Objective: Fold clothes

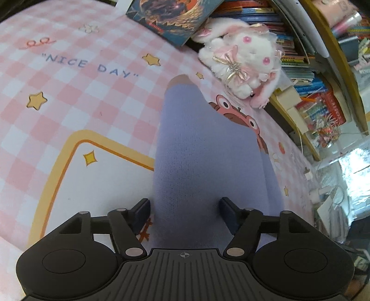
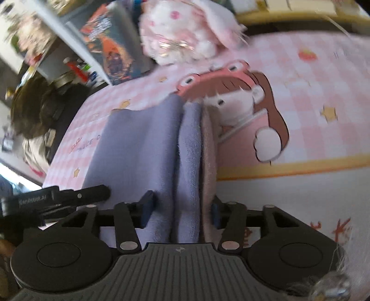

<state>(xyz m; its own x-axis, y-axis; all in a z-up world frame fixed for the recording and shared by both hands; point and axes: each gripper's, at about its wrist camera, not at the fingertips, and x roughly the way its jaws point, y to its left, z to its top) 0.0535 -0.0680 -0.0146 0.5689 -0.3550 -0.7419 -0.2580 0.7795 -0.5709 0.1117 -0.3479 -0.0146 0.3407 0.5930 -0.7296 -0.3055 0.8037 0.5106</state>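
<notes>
A: Where does the lilac garment [image 1: 203,157] sit?

B: In the left wrist view it runs up the middle of the frame from between the fingers of the left gripper [image 1: 185,214], over the pink checked mat [image 1: 69,97], ending below the plush rabbit [image 1: 242,62] at upper right. The jaws stand spread, one either side of the cloth; whether the pads touch it cannot be told.

A: And the right gripper [image 2: 180,211]?

B: Its view is blurred. Several layers stand bunched between its fingers, lilac ones and a pinkish one at the right. The pads look pressed against the bundle, so it seems to be pinching the garment, though not tightly. The left gripper's black finger shows at lower left of that frame, beside the cloth.

A: So how should the fold be handled well?

B: As a judgement: the right should hold all layers evenly so none slips, and the left should close squarely on the edge rather than a single ply. Both should move level, keeping the cloth taut and clear of the rabbit and the book [image 1: 171,18] at the top.
</notes>
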